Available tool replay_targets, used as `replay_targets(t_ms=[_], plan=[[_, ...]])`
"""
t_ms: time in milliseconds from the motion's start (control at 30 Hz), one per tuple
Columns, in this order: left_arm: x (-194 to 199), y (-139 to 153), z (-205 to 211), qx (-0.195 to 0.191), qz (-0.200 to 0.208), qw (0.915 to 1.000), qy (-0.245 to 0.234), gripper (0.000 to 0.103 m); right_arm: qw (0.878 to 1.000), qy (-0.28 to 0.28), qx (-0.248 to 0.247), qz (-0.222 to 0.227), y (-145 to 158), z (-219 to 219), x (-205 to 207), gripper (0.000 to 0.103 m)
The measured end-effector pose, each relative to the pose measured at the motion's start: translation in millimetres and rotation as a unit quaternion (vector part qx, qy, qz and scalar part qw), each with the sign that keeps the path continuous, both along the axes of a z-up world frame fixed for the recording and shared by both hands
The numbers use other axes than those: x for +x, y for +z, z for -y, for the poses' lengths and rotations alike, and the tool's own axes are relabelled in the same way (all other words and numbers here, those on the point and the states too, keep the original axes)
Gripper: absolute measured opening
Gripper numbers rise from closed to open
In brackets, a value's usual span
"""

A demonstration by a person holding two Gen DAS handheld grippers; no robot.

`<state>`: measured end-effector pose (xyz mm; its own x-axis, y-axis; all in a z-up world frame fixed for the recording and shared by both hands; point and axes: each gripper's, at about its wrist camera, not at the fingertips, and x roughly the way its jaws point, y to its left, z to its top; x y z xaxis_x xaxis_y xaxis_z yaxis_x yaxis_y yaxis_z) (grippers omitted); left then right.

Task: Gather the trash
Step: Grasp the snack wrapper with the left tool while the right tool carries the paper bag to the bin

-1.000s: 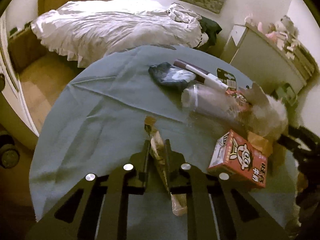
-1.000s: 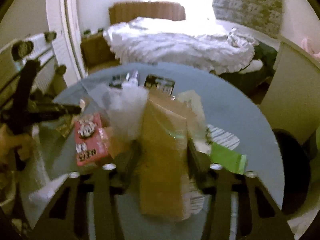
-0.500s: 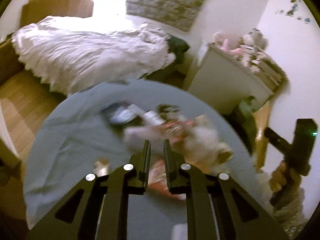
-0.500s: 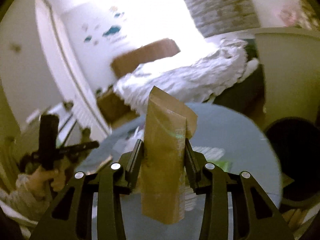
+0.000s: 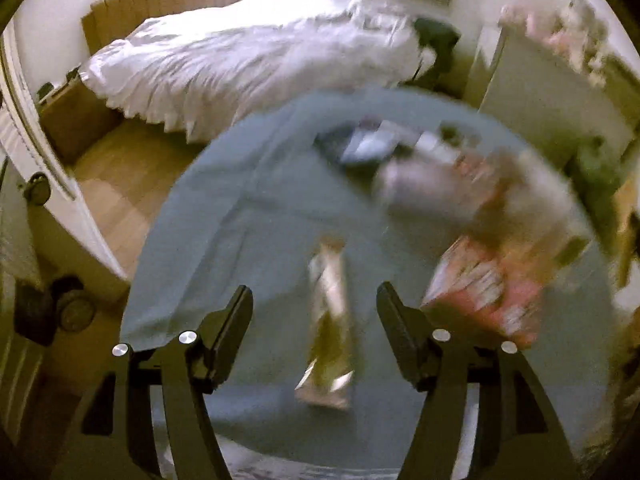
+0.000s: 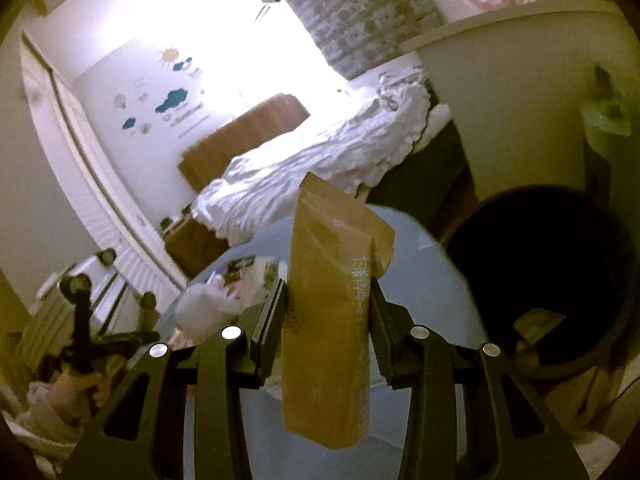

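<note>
Left view: my left gripper (image 5: 316,312) has just been opening, jaws now spread either side of the wrapper (image 5: 330,320) lying at lower centre on the table (image 5: 224,216), untouched. It was pinched a second ago, so that pick needs redoing.

Right view: my right gripper (image 6: 326,312) clamps the brown pouch (image 6: 332,304) at centre frame; it has swung toward the dark bin (image 6: 560,256) at right, ready to drop.

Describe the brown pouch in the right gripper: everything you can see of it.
The brown pouch looks like a flat kraft-paper packet, tall and narrow, with faint pale lettering down one side and its top corner folded. It stands upright, clamped at mid-height by the right gripper, both ends free, lifted over the blue table.
</note>
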<state>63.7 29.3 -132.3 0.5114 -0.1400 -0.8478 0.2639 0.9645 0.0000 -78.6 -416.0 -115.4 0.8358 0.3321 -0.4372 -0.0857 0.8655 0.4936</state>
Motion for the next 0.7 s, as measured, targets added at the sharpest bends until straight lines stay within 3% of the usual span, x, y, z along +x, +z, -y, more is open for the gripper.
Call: replay_targets(t_ms=[33, 133, 200, 267, 367, 467, 600, 700], plan=[[1, -9, 1, 0.012, -0.008, 0.9999, -0.003, 0.063, 1.000, 0.006, -0.003, -0.001, 0, -5, 2, 0.040], [0, -16, -2, 0.018, 0.013, 0.9997, -0.011, 0.041, 1.000, 0.019, -0.012, -0.002, 2, -19, 3, 0.040], [1, -13, -3, 0.024, 0.019, 0.9995, -0.011, 0.011, 1.000, 0.022, -0.015, -0.004, 2, -23, 2, 0.040], [3, -10, -7, 0.011, 0.018, 0.9997, -0.013, 0.007, 1.000, 0.018, -0.015, -0.007, 1, -23, 1, 0.040], [8, 2, -10, -0.072, 0.013, 0.9971, -0.020, 0.007, 1.000, 0.006, -0.008, -0.009, -1, -18, -1, 0.040], [3, 41, 11, -0.122, 0.042, 0.9903, -0.053, 0.007, 1.000, -0.014, 0.008, -0.005, -1, -5, -1, 0.040], [1, 90, 74, -0.179, 0.068, 0.9727, -0.131, 0.008, 0.995, -0.093, 0.026, 0.013, 8, 39, 1, 0.040], [1, 114, 144, -0.220, 0.070, 0.9514, -0.204, 0.008, 0.986, -0.159, 0.042, 0.032, 11, 77, 3, 0.040]])
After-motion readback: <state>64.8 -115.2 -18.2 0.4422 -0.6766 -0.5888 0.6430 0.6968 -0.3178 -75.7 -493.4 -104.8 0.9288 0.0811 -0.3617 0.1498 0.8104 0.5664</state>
